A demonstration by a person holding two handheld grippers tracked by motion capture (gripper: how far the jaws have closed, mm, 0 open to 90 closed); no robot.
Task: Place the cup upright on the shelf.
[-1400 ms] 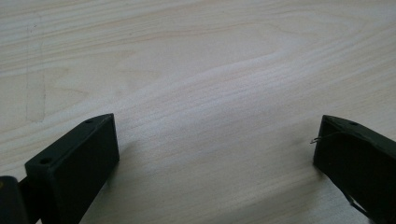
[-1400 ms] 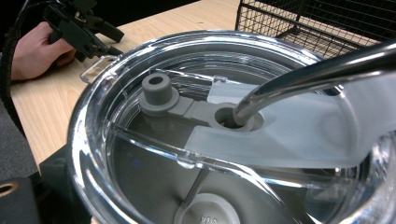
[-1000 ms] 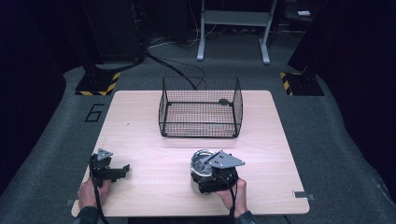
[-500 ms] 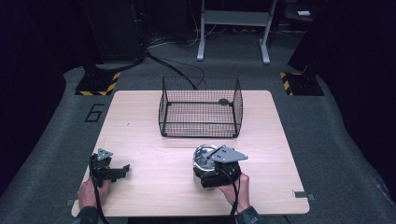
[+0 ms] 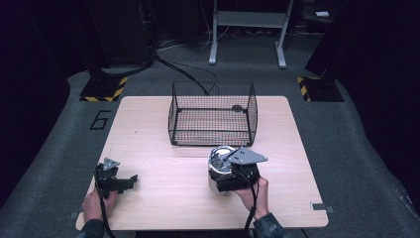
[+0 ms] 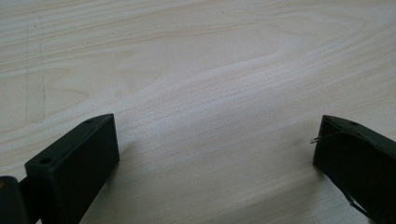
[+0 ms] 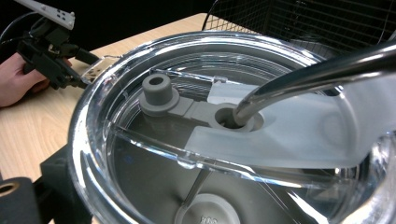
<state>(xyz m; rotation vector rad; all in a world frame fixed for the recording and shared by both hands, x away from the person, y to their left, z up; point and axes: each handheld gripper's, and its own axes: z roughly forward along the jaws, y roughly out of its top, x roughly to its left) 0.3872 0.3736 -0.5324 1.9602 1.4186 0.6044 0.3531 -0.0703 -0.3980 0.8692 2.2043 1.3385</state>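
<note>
Presently, steel tumbler [image 5: 221, 168] with clear lid [image 7: 224, 121] and metal straw [image 7: 317, 77], clamped by right gripper [image 5: 236, 178], wire basket [image 5: 213, 115] beyond, left gripper [image 5: 115, 178] spread.

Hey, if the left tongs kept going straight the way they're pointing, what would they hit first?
Probably just the bare wooden table: the left tongs hang open and angled down at it, nothing lying between or ahead of them.
</note>
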